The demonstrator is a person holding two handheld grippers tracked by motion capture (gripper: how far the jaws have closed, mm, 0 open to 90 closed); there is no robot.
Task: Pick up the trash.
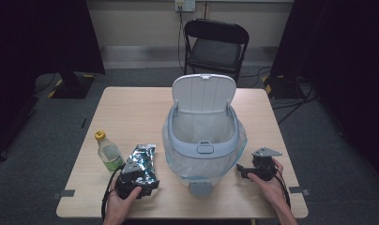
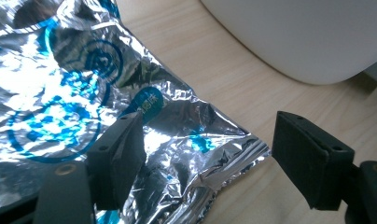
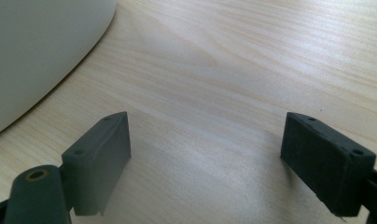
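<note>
Foil snack bag (image 2: 74,107), blue print unreadable, between released left jaws; right jaws released.

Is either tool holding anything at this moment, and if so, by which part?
Nothing is held. The left tool stands open over a corner of the foil snack bag, pads not pressing it. The right tool is open above the bare table.

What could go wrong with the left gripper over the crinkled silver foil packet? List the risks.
1. The left gripper stands open over one corner of the crinkled silver foil packet; a corner-only pinch may slip.
2. The small clear bottle with the yellow cap stands close beside the packet and could get knocked.
</note>
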